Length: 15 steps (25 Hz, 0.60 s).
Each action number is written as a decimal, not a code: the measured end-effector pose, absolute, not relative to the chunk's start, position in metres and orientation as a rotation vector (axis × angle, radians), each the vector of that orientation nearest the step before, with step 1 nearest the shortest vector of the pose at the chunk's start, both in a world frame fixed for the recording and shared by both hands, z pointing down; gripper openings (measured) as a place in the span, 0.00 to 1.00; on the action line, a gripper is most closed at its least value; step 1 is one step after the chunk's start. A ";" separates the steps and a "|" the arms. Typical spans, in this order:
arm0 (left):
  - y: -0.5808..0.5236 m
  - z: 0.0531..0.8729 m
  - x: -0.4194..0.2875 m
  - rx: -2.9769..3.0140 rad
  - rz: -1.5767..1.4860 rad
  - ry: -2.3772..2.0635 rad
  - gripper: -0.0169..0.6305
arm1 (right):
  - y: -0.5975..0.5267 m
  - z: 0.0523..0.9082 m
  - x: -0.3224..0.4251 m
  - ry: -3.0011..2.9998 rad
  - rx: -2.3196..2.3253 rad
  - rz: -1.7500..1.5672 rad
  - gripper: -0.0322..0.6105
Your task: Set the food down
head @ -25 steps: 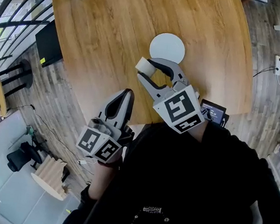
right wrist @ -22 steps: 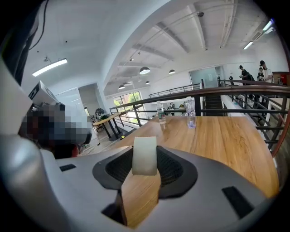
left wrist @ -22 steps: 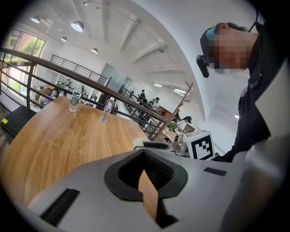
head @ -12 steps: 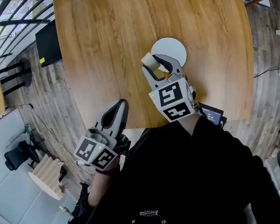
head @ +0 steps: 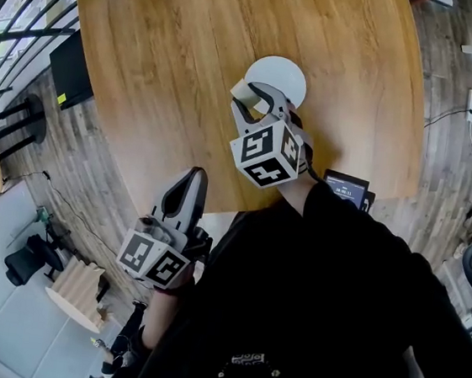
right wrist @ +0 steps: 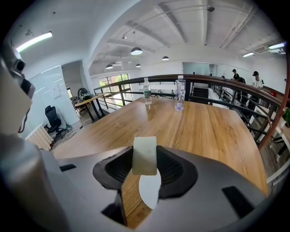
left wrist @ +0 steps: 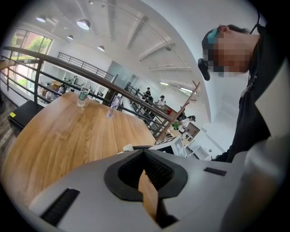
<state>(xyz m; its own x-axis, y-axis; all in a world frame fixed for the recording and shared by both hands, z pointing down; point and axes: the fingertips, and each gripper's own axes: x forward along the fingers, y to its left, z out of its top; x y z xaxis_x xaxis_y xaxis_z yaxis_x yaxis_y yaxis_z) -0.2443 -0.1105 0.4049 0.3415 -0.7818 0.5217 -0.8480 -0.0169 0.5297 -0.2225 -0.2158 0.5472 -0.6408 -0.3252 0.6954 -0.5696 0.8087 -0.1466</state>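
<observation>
While both grippers hung at the near side of the wooden table (head: 166,57), the layout ran so, left to right:

Left gripper (head: 191,179): jaws closed together at the tips with nothing between them. It sat at the table's near edge, well apart from the plate, and looked to have no part in the placing.

Food (head: 245,91): a pale block pinched at the very tips of the right gripper. In the right gripper view its long axis stood upright between the pads. It hung at the plate's near-left rim.

Right gripper (head: 254,101): jaws part-way apart, pressed on the block's two sides. It was by far the nearer hand to the plate.

White plate (head: 285,73): just beyond and beneath the fingertips, showing through the gap under the block. Whether the block touched it could not be told.

Coming move: probably a short drop forward and down onto the plate, then release.
</observation>
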 end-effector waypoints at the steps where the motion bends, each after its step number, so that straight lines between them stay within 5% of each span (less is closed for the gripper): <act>1: -0.110 0.405 -0.245 1.793 0.105 -1.448 0.03 | -0.217 0.551 -0.221 -2.305 0.660 0.474 0.32; 15: -0.102 0.408 -0.257 1.751 0.084 -1.494 0.03 | -0.228 0.630 -0.196 -2.107 0.650 0.485 0.32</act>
<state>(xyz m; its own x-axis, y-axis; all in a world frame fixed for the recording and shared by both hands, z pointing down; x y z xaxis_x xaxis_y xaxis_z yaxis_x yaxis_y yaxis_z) -0.2573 -0.1018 0.4083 0.2958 -0.7957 0.5285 -0.8500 0.0331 0.5257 -0.1960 -0.2276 0.6295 -0.4990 -0.2731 0.8224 -0.6051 0.7892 -0.1051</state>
